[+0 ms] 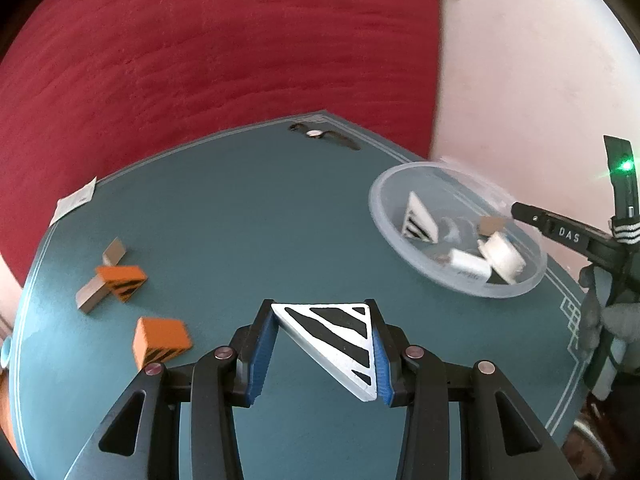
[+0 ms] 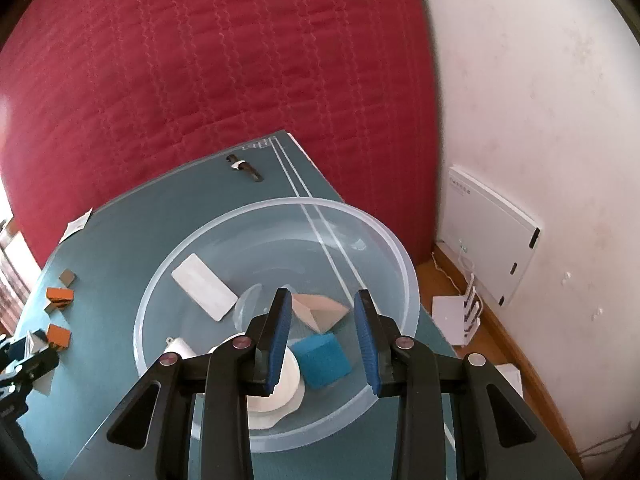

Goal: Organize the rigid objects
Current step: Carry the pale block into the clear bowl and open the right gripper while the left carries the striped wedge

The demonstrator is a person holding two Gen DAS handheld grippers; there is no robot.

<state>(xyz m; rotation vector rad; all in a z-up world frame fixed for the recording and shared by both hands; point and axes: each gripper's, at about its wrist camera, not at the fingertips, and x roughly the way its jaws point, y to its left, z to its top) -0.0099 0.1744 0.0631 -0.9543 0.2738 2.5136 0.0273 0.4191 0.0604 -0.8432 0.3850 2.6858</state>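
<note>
The left gripper (image 1: 320, 344) is clamped on a zebra-striped triangular block (image 1: 340, 340), blue pads pressed to its two sides, the block held above the teal table (image 1: 260, 208). To its left lie the loose pieces: an orange striped block (image 1: 160, 340) nearest, then another orange striped block (image 1: 122, 282) resting across a plain wooden block (image 1: 90, 296), w/ a small wooden block (image 1: 114, 251) just behind. A paper slip (image 1: 74, 202) sits at the table's far-left edge and a wristwatch (image 1: 320, 135) near the far edge. To the right stands the clear plastic bowl (image 1: 384, 216), holding a second zebra-striped piece (image 1: 418, 220) leaning on its wall plus white pieces (blurred, can't tell shapes).

The right gripper (image 2: 324, 336) hangs over the bowl (image 2: 396, 252) w/ jaws apart, nothing between them. Directly below the gap, inside the bowl, lie a blue cube (image 2: 322, 362) and a tan wooden wedge (image 2: 318, 312), touching. A white flat rectangular piece (image 2: 204, 286) lies toward the bowl's far-left side, and a white round piece (image 2: 284, 384) sits under the left finger. Beyond the bowl are a red quilted cover (image 2: 200, 80) and, on the floor by the wall, a white router (image 2: 460, 312).
</note>
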